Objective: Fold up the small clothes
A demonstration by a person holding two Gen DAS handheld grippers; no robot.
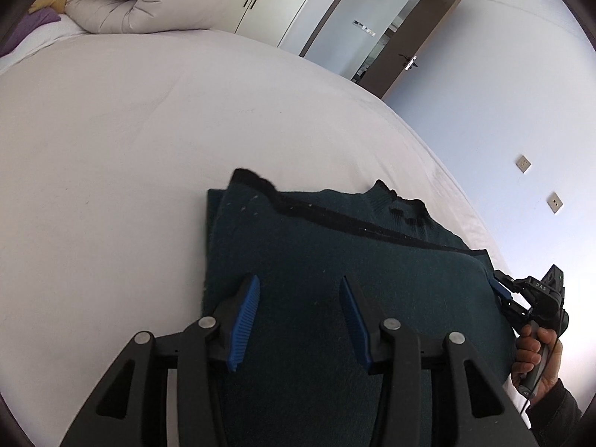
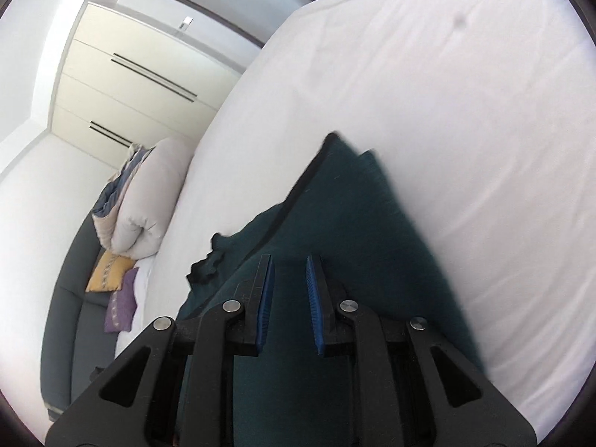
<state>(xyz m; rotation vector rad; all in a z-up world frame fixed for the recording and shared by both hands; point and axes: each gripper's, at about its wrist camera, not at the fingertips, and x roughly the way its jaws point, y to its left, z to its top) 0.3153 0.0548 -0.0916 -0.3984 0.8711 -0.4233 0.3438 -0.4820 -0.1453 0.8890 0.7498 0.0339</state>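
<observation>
A dark teal knit sweater (image 1: 335,260) with black trim lies folded on the white bed (image 1: 111,149); its collar points to the far right. My left gripper (image 1: 300,283) hovers over its near part, open and empty, blue pads apart. My right gripper (image 2: 289,260) is open with a narrower gap, empty, over the same sweater (image 2: 346,216). It also shows in the left wrist view (image 1: 501,294) at the sweater's right edge, held by a hand.
A rolled beige duvet (image 1: 149,0) lies at the bed's far end, with yellow and purple cushions (image 2: 111,279) beside it. Wardrobe doors (image 2: 130,74) and a brown door (image 1: 417,44) stand beyond. The bed's right edge (image 1: 465,193) runs near the sweater.
</observation>
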